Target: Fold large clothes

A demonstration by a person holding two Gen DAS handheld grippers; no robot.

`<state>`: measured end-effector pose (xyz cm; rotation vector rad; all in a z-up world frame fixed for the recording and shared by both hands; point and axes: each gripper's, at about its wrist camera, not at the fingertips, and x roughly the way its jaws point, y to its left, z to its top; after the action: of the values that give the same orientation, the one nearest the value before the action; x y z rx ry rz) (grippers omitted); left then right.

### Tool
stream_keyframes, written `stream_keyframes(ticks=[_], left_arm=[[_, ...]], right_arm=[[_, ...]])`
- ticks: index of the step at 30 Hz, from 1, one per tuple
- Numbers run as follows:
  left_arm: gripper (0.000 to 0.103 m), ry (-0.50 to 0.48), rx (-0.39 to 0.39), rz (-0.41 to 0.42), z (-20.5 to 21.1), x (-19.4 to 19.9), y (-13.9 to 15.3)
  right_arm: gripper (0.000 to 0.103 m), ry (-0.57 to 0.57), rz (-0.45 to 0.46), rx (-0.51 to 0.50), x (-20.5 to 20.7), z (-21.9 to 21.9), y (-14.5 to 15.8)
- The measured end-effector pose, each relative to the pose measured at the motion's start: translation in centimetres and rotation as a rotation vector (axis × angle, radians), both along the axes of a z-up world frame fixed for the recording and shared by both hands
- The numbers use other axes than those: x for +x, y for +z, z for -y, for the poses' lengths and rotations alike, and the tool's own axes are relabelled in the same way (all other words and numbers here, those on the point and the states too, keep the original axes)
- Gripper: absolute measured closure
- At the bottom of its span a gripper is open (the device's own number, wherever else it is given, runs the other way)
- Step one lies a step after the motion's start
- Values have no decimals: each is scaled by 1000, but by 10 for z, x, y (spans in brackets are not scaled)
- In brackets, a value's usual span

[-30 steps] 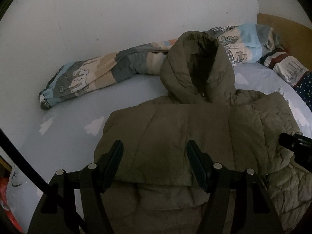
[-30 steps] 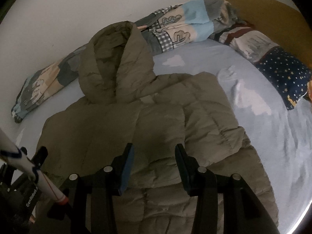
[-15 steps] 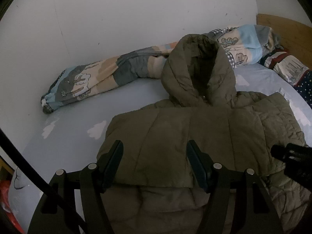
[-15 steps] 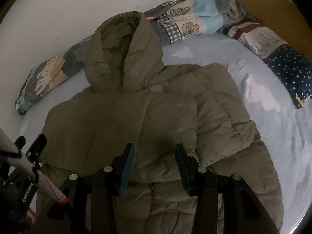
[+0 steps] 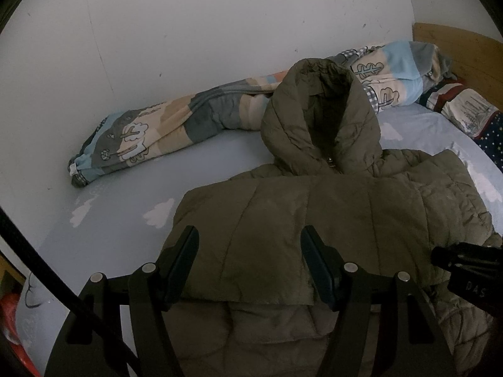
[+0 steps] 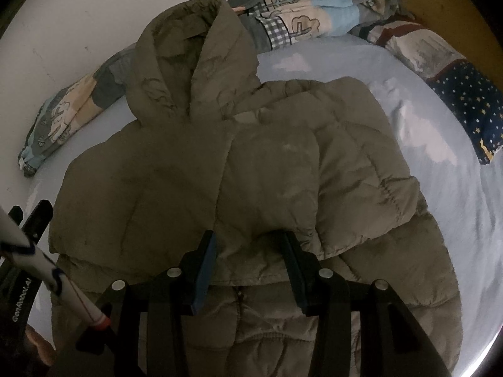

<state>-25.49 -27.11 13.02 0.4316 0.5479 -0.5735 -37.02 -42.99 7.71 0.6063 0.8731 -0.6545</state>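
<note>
A quilted, matt olive cloth jacket (image 6: 239,169) was seen on a smooth pale-blue sheet (image 6: 440,194); behind the jacket, a matt wooden headboard (image 5: 456,50).

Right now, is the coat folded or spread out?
Partly folded. The coat's sleeves lie across its front, but the hood is still flat on the bed.

Olive hooded jacket (image 5: 314,220) flat on blue bedsheet (image 5: 125,207), beneath open-jawed left tool (image 5: 250,245).
</note>
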Motion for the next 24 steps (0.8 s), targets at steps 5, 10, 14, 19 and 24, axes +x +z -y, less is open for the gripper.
stream_keyframes(ticks=[5, 10, 14, 19, 24], left_arm=[[37, -1, -3, 4, 0, 0, 0], [37, 1, -2, 12, -1, 0, 1], [37, 3, -4, 17, -1, -1, 2], [37, 4, -3, 23, -1, -1, 3], [37, 3, 0, 30, -1, 0, 4]], right_arm=[[56, 4, -12, -2, 1, 0, -2], [56, 6, -21, -5, 3, 0, -3], [56, 7, -22, -3, 4, 0, -3], [56, 6, -22, -1, 3, -1, -3], [56, 6, -22, -1, 3, -1, -4]])
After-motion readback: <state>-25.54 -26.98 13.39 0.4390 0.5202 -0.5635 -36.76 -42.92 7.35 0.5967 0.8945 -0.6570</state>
